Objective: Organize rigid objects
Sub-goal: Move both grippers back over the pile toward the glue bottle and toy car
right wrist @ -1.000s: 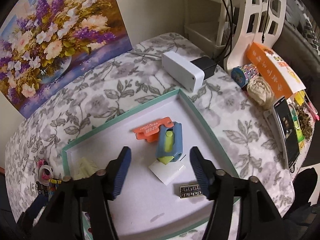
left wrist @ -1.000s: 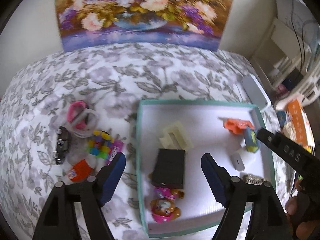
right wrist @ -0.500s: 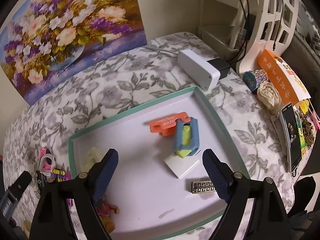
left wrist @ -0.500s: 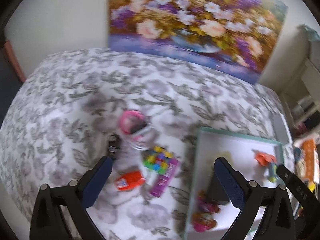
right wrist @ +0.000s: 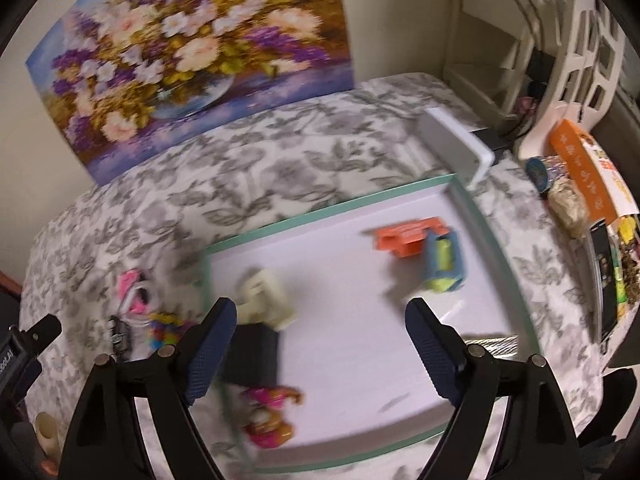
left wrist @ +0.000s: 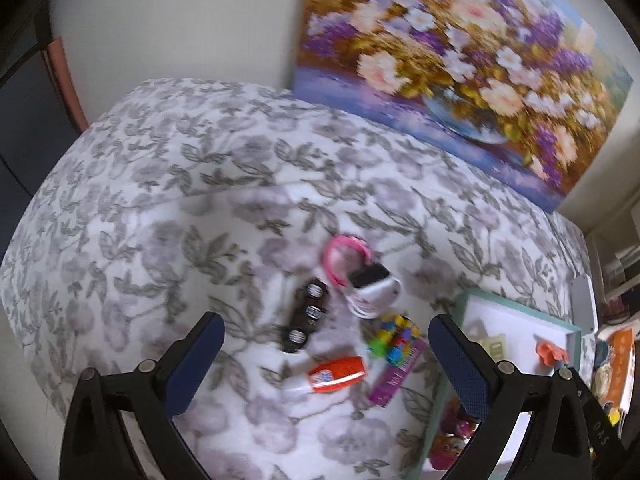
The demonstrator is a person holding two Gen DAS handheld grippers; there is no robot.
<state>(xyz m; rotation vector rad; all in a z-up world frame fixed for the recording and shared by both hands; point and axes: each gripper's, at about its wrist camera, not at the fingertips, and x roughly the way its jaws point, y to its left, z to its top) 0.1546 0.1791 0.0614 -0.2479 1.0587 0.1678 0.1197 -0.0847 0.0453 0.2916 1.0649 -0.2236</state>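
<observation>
— How do the jaws stand on the left gripper (left wrist: 326, 356)?

— Wide apart, with nothing between them. Just ahead of the gap, on the flower-patterned worktop (left wrist: 168, 200), lies a loose cluster: a red-and-white tube (left wrist: 338, 370) nearest the jaws, a black toy car (left wrist: 306, 316) a little farther and toward the left finger, and a purple packet (left wrist: 396, 372) with a bunch of coloured beads (left wrist: 394, 338) toward the right finger. Beyond those sits a white-and-pink watch (left wrist: 366, 282), its pink strap looped behind it.

— And the tray?

— The teal-rimmed tray (left wrist: 520, 307) is off past the right finger, and only part of it shows in that view. An orange clip (left wrist: 552, 354) lies near its far corner.

— The right gripper (right wrist: 320, 352)?

— Also spread wide and empty, hanging over the tray (right wrist: 328, 212). At its left finger lies a black box (right wrist: 254, 354), with a cream plastic block (right wrist: 264, 298) touching its far edge. Nearer than the box, beside the left finger, is a pink-and-orange toy figure (right wrist: 270, 416), blurred. Ahead and toward the right finger sits a blue-and-yellow piece (right wrist: 442, 262) against the orange clip (right wrist: 406, 236).

— Anything outside the tray there?

— Left of it, the same watch (right wrist: 132, 290), car (right wrist: 120, 336) and beads (right wrist: 162, 326) lie on the cloth. Beyond the tray's far right corner rests a white box (right wrist: 456, 146), and a flower painting (right wrist: 188, 48) leans on the wall behind.
</observation>
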